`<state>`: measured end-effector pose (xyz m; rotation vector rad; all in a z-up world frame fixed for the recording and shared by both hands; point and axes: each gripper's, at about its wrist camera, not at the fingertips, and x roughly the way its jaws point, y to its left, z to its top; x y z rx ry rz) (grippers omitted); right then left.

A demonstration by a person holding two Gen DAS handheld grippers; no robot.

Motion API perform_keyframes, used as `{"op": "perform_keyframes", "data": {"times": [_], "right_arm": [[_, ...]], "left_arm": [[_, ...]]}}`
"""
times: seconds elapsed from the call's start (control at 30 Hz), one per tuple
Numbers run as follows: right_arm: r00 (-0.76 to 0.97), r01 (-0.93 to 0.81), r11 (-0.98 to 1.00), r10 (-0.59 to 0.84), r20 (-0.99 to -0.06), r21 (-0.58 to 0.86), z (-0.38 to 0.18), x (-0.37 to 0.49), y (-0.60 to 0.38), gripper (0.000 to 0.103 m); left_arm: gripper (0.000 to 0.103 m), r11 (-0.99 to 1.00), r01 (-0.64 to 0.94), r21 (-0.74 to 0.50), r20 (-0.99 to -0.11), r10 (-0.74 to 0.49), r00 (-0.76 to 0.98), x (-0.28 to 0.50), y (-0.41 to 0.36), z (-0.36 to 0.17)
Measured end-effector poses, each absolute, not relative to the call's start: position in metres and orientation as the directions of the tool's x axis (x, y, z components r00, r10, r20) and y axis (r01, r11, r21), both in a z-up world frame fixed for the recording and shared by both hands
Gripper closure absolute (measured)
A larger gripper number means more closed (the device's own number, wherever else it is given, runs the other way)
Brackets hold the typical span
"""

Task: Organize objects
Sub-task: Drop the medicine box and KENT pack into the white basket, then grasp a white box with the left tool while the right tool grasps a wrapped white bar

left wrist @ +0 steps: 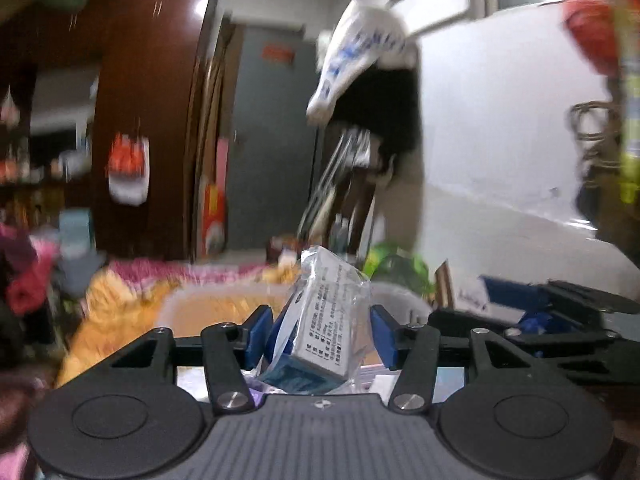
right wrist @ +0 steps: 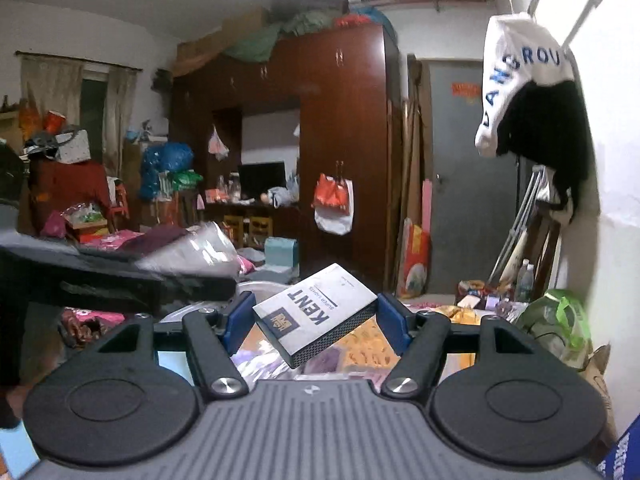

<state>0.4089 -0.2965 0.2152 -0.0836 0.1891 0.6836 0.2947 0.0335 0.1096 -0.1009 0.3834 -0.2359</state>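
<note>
My left gripper (left wrist: 320, 326) is shut on a small printed box in a clear plastic wrapper (left wrist: 320, 320), held upright and tilted above a pale basin (left wrist: 188, 300). My right gripper (right wrist: 316, 316) is shut on a white KENT cigarette box (right wrist: 316, 316), held tilted between the blue pads. The right gripper shows at the right edge of the left wrist view (left wrist: 560, 312). The left gripper with its crinkled wrapper shows blurred at the left of the right wrist view (right wrist: 160, 272). Both are raised over a cluttered surface with an orange and pink cloth (left wrist: 120, 304).
A dark wooden wardrobe (right wrist: 340, 140) and a grey door (right wrist: 460, 180) stand ahead. A white wall (left wrist: 500, 140) is at the right with a white and black garment (right wrist: 528, 92) hanging on it. A green bag (right wrist: 560, 320) and bottles sit by the wall. Heaps of bags fill the left.
</note>
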Motion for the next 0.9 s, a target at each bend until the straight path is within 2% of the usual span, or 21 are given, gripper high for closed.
{"op": "perform_keyframes", "data": {"times": [0.03, 0.07, 0.1, 0.13, 0.17, 0.23, 0.33, 0.4, 0.53, 0.6, 0.73, 0.87, 0.9], "right_arm": [[0.767, -0.623, 0.782, 0.606, -0.209, -0.023, 0.213, 0.417, -0.292, 0.024], [0.772, -0.617, 0.786, 0.595, -0.224, -0.038, 0.210, 0.423, -0.287, 0.023], [0.798, -0.580, 0.812, 0.547, -0.253, -0.072, 0.206, 0.428, -0.281, 0.015], [0.814, -0.552, 0.827, 0.507, -0.285, -0.107, 0.201, 0.431, -0.278, 0.009], [0.818, -0.543, 0.830, 0.491, -0.300, -0.123, 0.196, 0.430, -0.279, 0.007], [0.795, -0.576, 0.814, 0.536, -0.286, -0.078, 0.194, 0.417, -0.296, 0.000], [0.750, -0.628, 0.778, 0.611, -0.254, 0.017, 0.191, 0.389, -0.324, 0.000], [0.715, -0.664, 0.747, 0.643, -0.275, 0.018, 0.178, 0.371, -0.333, 0.000], [0.617, -0.716, 0.698, 0.640, -0.457, 0.012, 0.129, 0.367, -0.324, 0.000], [0.593, -0.722, 0.692, 0.635, -0.495, 0.024, 0.109, 0.369, -0.317, 0.000], [0.538, -0.733, 0.679, 0.616, -0.575, 0.042, 0.088, 0.380, -0.301, 0.000], [0.523, -0.733, 0.679, 0.609, -0.596, 0.050, 0.082, 0.388, -0.288, 0.000], [0.521, -0.735, 0.677, 0.599, -0.609, 0.037, 0.079, 0.388, -0.284, 0.005]], "left_arm": [[0.035, 0.971, 0.195, -0.135, -0.405, -0.234, 0.884, 0.310, 0.029, 0.102], [0.024, 0.980, 0.156, -0.126, -0.443, -0.197, 0.875, 0.320, 0.027, 0.095], [0.013, 0.986, 0.122, -0.113, -0.470, -0.161, 0.868, 0.326, 0.026, 0.089], [0.009, 0.990, 0.104, -0.095, -0.478, -0.137, 0.868, 0.325, 0.026, 0.083], [0.005, 0.991, 0.113, -0.077, -0.454, -0.135, 0.880, 0.318, 0.026, 0.079], [0.004, 0.991, 0.115, -0.067, -0.413, -0.132, 0.901, 0.300, 0.029, 0.077], [0.002, 0.988, 0.134, -0.079, -0.344, -0.153, 0.926, 0.263, 0.035, 0.078], [0.000, 0.980, 0.179, -0.087, -0.315, -0.198, 0.928, 0.240, 0.037, 0.071], [0.000, 0.980, 0.186, -0.070, -0.331, -0.198, 0.923, 0.222, 0.045, 0.038], [0.000, 0.983, 0.156, -0.097, -0.368, -0.181, 0.912, 0.222, 0.058, 0.023], [0.000, 0.961, 0.161, -0.226, -0.428, -0.246, 0.870, 0.234, 0.082, 0.002], [0.000, 0.964, 0.157, -0.213, -0.455, -0.240, 0.857, 0.238, 0.076, -0.012], [0.001, 0.963, 0.170, -0.210, -0.466, -0.251, 0.848, 0.238, 0.070, -0.015]]}}
